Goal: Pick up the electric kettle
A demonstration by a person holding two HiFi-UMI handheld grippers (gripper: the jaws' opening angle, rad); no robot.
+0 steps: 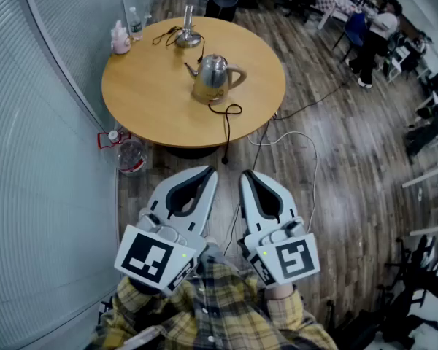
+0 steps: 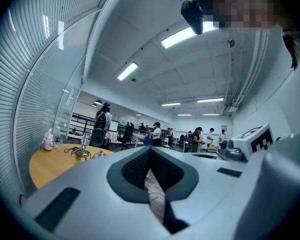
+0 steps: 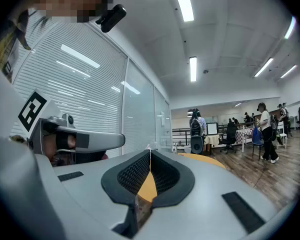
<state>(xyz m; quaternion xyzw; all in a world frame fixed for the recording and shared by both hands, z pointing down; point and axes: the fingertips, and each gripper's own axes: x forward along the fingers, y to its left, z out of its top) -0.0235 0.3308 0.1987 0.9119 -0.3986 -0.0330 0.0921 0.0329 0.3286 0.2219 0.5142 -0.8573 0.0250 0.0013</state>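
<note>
The steel electric kettle [image 1: 213, 75] stands upright near the middle of the round wooden table [image 1: 146, 100], its spout to the left and its handle to the right. A black cord [image 1: 228, 119] trails from it over the table's near edge. My left gripper [image 1: 207, 173] and right gripper [image 1: 247, 176] are held side by side over the floor, well short of the table and pointing toward it. Both are shut with nothing between the jaws. In the left gripper view the fingertips [image 2: 151, 149] meet; in the right gripper view the fingertips [image 3: 150, 153] meet too.
A kettle base [image 1: 187, 38] with its cable, a pink bottle [image 1: 120, 39] and a small water bottle [image 1: 135, 22] sit at the table's far side. A water jug [image 1: 131, 156] stands on the floor by the glass wall. A white cable [image 1: 306, 152] crosses the wooden floor. People are at the far right [image 1: 376, 31].
</note>
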